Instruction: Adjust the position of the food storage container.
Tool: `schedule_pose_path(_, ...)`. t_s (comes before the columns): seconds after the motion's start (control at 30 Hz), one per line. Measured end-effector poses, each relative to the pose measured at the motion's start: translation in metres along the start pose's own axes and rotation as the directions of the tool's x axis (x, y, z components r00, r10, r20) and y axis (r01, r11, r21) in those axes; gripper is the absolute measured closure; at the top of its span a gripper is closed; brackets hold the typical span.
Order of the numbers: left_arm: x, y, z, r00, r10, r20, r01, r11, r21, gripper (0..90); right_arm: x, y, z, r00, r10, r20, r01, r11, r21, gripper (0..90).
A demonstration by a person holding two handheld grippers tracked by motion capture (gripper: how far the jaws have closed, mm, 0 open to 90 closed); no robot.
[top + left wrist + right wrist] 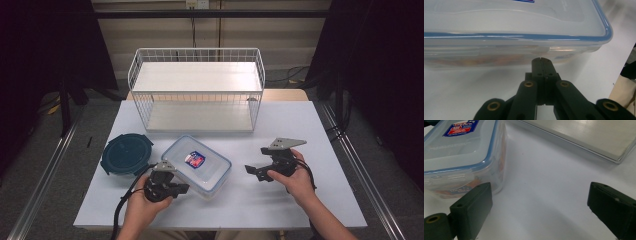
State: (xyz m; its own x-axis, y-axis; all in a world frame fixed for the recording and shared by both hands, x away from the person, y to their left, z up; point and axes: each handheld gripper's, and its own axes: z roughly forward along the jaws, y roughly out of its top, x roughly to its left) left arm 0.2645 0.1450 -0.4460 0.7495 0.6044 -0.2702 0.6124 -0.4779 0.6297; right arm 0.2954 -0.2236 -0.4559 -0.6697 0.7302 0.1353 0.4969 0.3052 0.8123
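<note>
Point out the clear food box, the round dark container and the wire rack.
clear food box (197,167): high view, on its lid beside the label.
round dark container (126,154): high view, middle of its lid.
wire rack (196,76): high view, on its upper shelf.

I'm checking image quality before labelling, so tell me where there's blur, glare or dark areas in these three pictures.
High view: sharp table, surroundings nearly black. Left gripper view: the clear box looms close and soft, with pale streaks on its rim; the shut left gripper is crisper. Right gripper view: right gripper jaws slightly blurred, the metal shelf bright with sheen.
</note>
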Motion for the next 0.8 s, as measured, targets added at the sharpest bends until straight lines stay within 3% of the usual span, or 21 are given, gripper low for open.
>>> schedule_pose_path(0.27, -0.009, 0.008, 0.015, 0.9993, 0.02, 0.032, -0.02, 0.9997, -0.016, 90.0, -0.001, -0.002, -0.004, 0.9999, 0.007, 0.009, -0.007, 1.0, -0.003, 5.7)
schedule_pose_path(0.33, -0.01, 0.012, 0.021, 0.9987, 0.018, 0.047, -0.016, 0.999, -0.041, 90.0, -0.002, -0.004, -0.007, 0.9999, 0.004, 0.016, -0.004, 0.9999, -0.009, 5.7)
schedule_pose_path(0.57, -0.018, 0.021, 0.035, 0.9974, 0.042, 0.058, -0.038, 0.9969, -0.068, 90.0, -0.003, -0.01, -0.015, 0.999, 0.022, 0.038, -0.021, 0.9997, -0.013, 5.7)
schedule_pose_path(0.8, -0.018, 0.027, 0.043, 0.9974, 0.038, 0.062, -0.033, 0.9963, -0.079, 90.0, -0.003, -0.015, -0.022, 0.998, 0.034, 0.053, -0.033, 0.9993, -0.017, 5.7)
